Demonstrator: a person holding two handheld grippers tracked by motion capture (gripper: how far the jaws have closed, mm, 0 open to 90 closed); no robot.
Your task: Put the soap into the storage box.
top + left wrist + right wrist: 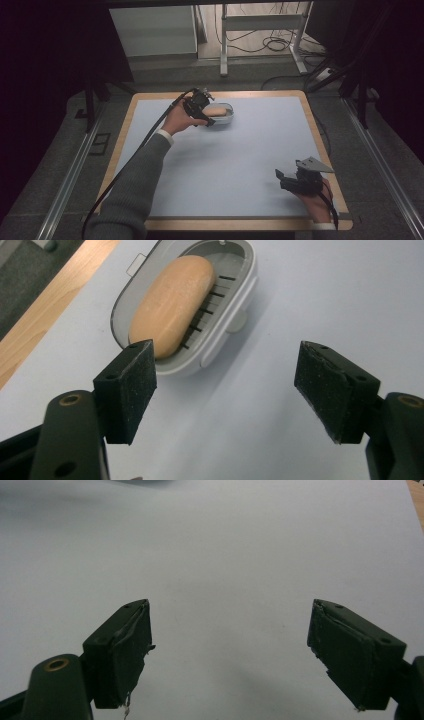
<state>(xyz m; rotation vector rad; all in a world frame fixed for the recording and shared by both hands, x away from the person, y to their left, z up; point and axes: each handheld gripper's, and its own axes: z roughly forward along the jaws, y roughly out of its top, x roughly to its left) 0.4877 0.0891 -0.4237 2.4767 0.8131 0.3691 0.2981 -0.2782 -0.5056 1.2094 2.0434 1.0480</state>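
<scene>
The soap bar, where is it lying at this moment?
In the high view the soap bar lies inside the open grey soap dish at the far left-centre of the table, just beyond the left tongs, whose jaws stand open.

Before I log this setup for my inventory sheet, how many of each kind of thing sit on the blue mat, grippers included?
Soap bar: 1
Soap dish: 1, grey, holding the bar
Left gripper: 1, open, empty
Right gripper: 1, open, empty
Total: 4
</scene>
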